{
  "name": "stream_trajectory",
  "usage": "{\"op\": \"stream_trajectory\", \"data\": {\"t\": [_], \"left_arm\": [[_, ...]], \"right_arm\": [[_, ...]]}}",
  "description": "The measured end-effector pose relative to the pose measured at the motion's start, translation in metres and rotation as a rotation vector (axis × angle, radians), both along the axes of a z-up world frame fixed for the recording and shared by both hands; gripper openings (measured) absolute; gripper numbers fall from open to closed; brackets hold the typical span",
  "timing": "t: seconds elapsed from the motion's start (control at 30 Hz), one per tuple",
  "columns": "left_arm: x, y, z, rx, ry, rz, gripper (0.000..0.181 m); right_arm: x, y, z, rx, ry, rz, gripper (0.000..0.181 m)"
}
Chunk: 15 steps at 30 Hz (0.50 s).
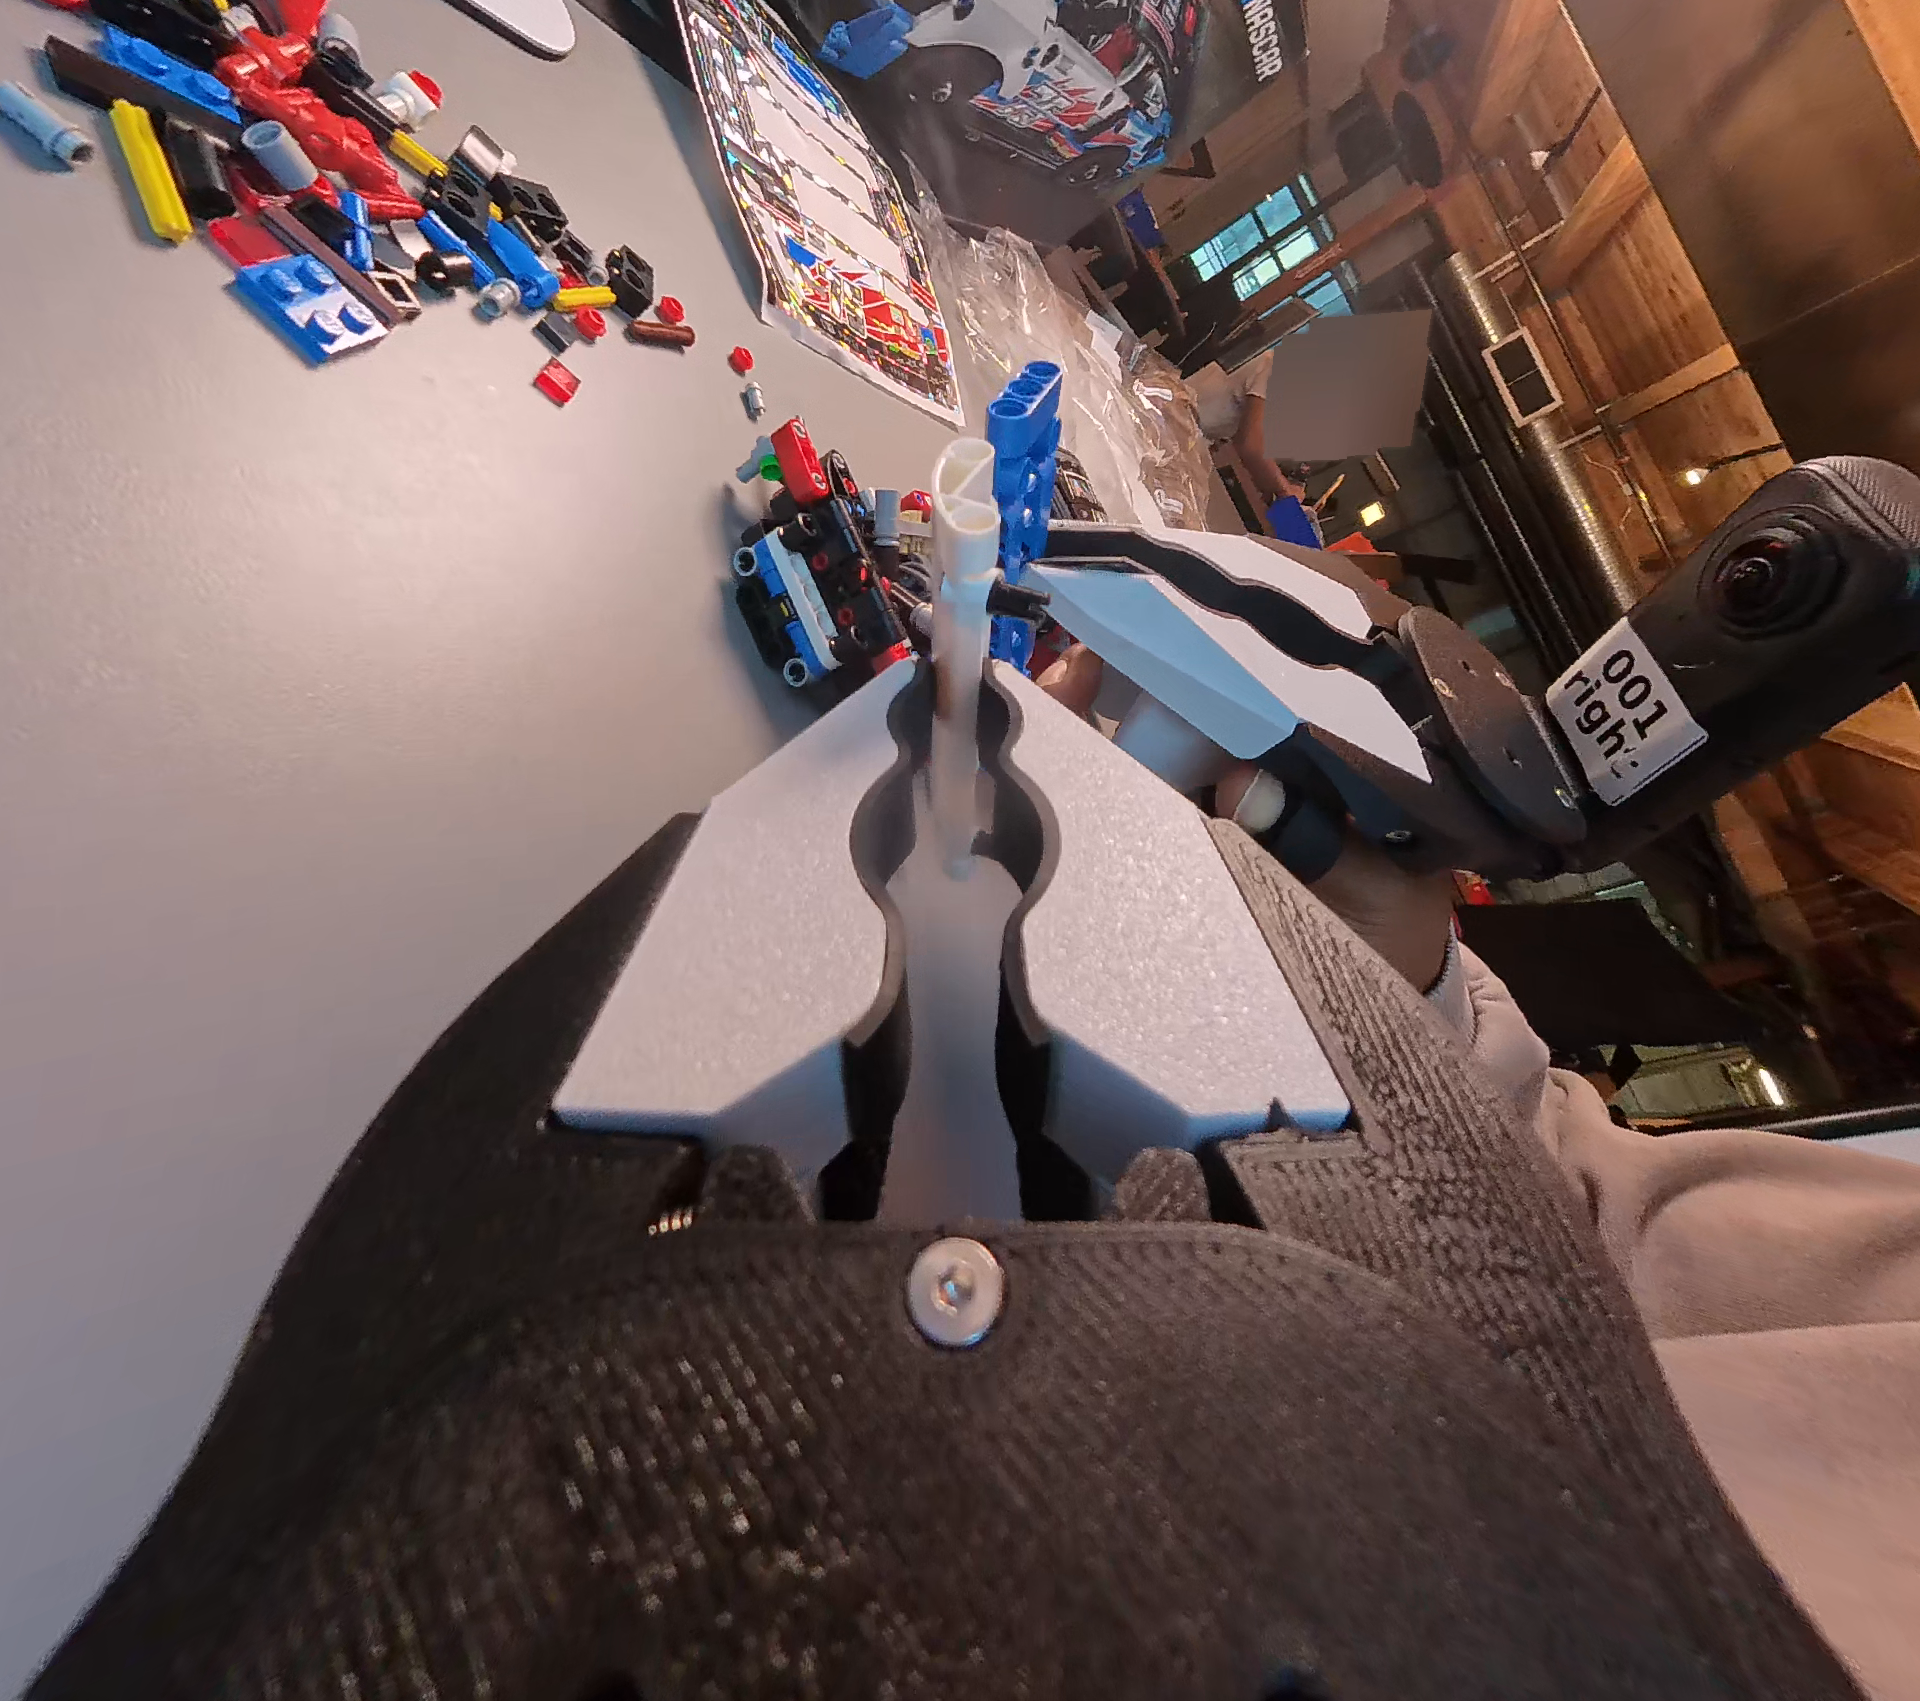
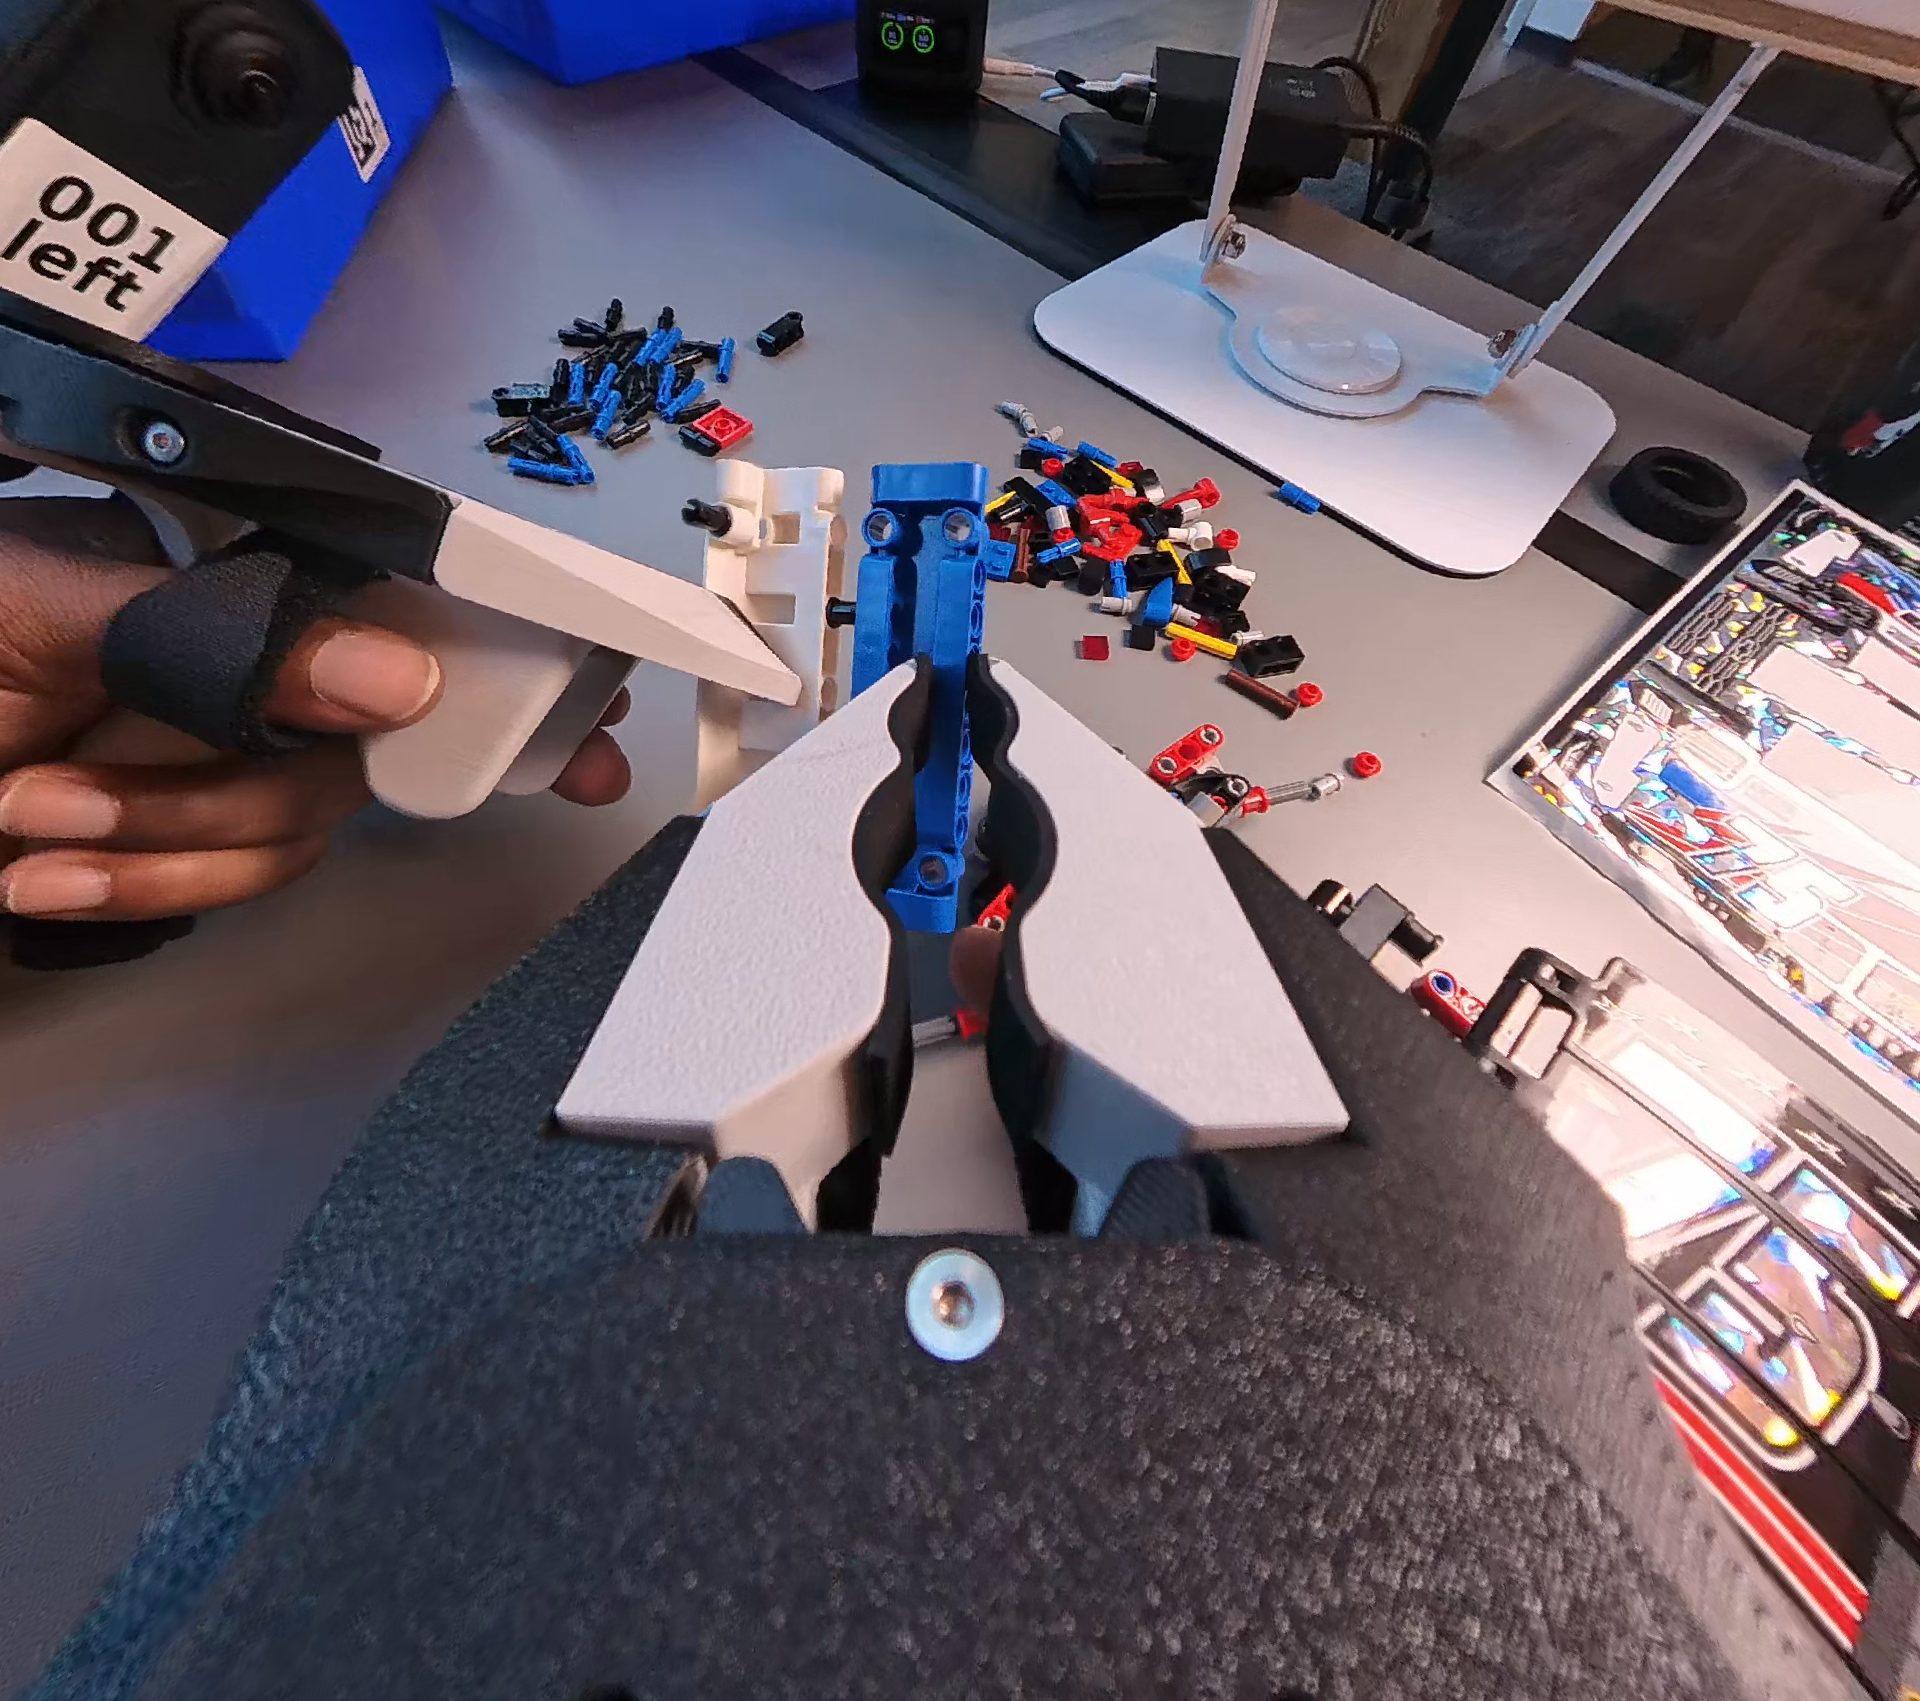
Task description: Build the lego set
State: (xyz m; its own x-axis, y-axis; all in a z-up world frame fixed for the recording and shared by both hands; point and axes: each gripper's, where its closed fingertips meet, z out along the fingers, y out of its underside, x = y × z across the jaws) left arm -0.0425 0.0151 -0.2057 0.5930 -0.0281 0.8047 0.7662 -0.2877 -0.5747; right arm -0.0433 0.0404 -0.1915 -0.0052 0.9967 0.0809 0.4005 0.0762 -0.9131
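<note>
grey table (image 2: 644, 197) under warm wooden walls (image 1: 1662, 217) (lit windows (image 1: 1262, 249) far off), silver duct (image 1: 1548, 446).

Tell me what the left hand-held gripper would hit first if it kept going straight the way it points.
Probably the blue Lego beam assembly, held by the right hand-held gripper. The left hand-held gripper carries a white Lego piece right beside it, though depth is unclear.

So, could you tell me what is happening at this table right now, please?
A person is building a lego set with handheld tongs. The left tongs are shut on a white lego piece, and the right tongs are shut on a blue lego assembly. The two parts are held upright, side by side and close together, above the grey table, not visibly joined yet. Loose lego pieces, a sticker sheet and a part-built model lie nearby.
</note>
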Motion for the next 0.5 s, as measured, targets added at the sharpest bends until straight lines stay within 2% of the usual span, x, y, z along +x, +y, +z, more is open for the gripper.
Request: {"op": "stream_trajectory", "data": {"t": [0.5], "left_arm": [[0.0035, 0.001, -0.0022, 0.001, 0.077, -0.006, 0.005]], "right_arm": [[0.0034, -0.0028, -0.0003, -0.016, 0.02, 0.014, 0.004]]}}
